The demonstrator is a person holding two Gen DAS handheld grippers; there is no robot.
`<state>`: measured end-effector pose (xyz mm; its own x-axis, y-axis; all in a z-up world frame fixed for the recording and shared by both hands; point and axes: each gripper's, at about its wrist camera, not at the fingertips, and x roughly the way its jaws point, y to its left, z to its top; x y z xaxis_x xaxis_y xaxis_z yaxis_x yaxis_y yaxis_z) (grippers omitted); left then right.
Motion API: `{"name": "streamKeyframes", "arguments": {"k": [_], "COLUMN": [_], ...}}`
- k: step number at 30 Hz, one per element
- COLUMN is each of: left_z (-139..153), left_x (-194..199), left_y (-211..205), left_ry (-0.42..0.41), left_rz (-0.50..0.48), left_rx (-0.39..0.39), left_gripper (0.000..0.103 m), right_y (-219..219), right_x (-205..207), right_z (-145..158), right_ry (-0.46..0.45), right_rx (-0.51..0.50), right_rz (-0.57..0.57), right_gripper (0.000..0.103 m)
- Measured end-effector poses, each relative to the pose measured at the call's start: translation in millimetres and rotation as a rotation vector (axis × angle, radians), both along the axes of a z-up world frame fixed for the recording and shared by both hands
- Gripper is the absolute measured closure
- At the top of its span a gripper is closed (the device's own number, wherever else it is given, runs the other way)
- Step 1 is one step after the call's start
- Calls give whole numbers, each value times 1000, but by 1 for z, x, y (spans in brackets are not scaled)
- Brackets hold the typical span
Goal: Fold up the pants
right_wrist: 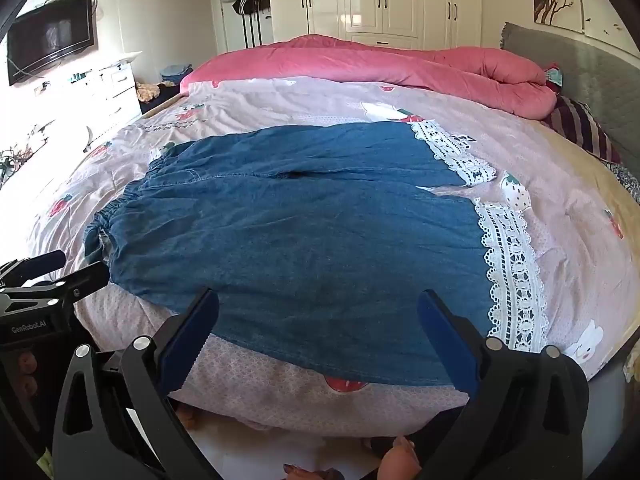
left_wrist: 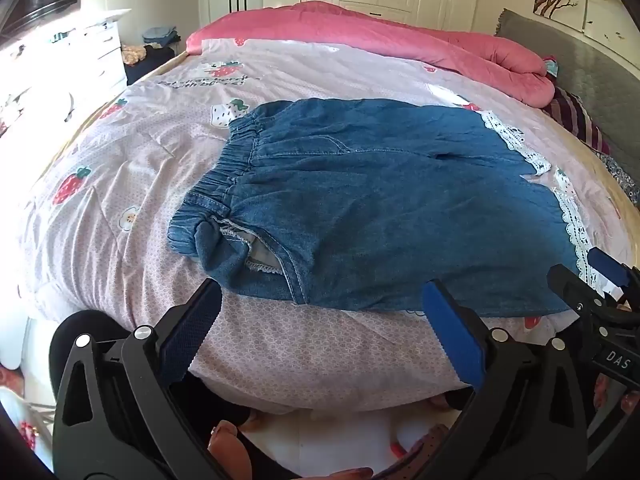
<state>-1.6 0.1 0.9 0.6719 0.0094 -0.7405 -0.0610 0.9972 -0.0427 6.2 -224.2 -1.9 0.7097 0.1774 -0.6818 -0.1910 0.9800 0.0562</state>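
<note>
Blue denim pants [left_wrist: 380, 208] with white lace hems lie flat on the pink strawberry-print bedspread [left_wrist: 140, 152], elastic waistband to the left, legs running right. From the left wrist, the left gripper [left_wrist: 322, 320] hangs wide open and empty at the near edge of the pants. From the right wrist, the right gripper [right_wrist: 318, 328] hovers likewise spread and empty over the near leg; a rolled pink quilt [right_wrist: 400, 64] lies far behind.
</note>
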Motion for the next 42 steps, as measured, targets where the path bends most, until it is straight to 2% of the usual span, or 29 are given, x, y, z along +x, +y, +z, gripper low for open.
{"name": "streamKeyframes", "arguments": {"k": [2,12,42], "left_z": [1,0,1], "left_x": [-1,-1,-2], "left_y": [1,-4,0], "left_ry": [1,4,-13], "left_rz": [1,-3,-7], "left_rx": [0,7,-2], "left_gripper": [8,8,8], "right_y": [3,2,11], "right_x": [0,-6,-8], "right_z": [0,9,8], "right_ry": [0,-38,-40], "right_rx": [-25,-17,-25], "right_rz": [3,23,29], "right_gripper": [4,4,4]}}
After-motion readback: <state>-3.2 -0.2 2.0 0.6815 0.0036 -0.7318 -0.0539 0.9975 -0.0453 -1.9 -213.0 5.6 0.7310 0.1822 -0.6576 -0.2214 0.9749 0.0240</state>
